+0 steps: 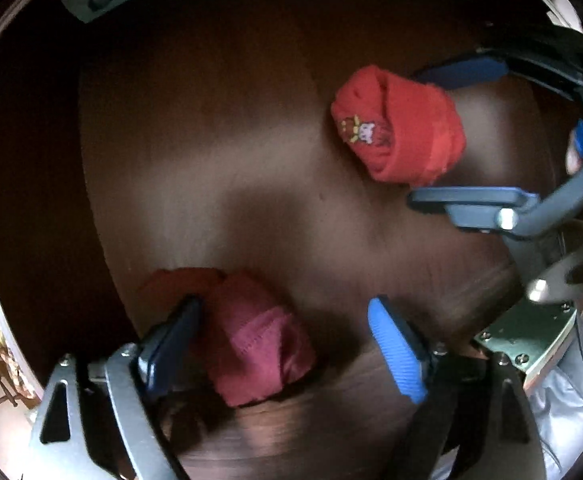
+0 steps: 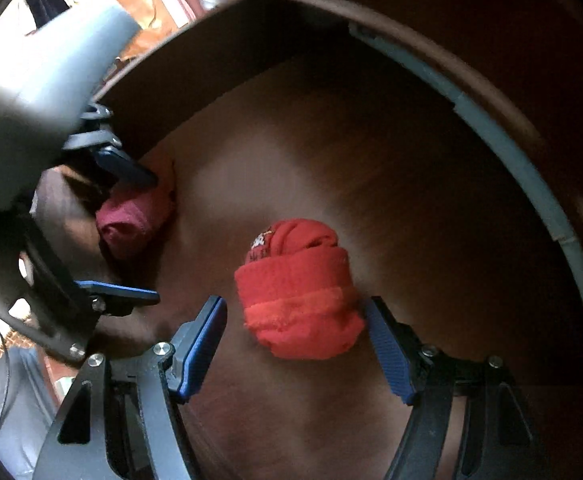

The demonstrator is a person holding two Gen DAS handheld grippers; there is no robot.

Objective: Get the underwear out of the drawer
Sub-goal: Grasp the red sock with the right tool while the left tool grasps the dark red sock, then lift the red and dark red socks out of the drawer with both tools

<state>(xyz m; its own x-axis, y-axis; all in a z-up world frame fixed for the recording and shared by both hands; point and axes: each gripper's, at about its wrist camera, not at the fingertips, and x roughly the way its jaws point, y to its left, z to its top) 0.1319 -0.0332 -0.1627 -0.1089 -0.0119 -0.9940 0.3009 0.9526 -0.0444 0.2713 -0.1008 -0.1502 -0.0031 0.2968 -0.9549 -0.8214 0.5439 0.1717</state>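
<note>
A red rolled underwear (image 2: 299, 292) with a small cartoon print lies on the brown drawer floor (image 2: 371, 160). My right gripper (image 2: 295, 320) straddles it, open; the right pad (image 2: 387, 344) is at the roll's edge and the left pad stands clear. In the left wrist view the same red roll (image 1: 403, 136) lies between the right gripper's (image 1: 415, 138) two fingers. A dark pink rolled underwear (image 1: 259, 344) lies between the fingers of my left gripper (image 1: 287, 340), open, against the left pad (image 1: 175, 340) and apart from the right one. It shows again as the pink roll (image 2: 131, 220).
Dark drawer walls (image 1: 31, 200) enclose both rolls, with a pale grey strip (image 2: 531, 184) along the far rim. The drawer floor (image 1: 211, 140) between and beyond the rolls is bare wood. A person's grey clothing (image 1: 571, 400) shows past the near edge.
</note>
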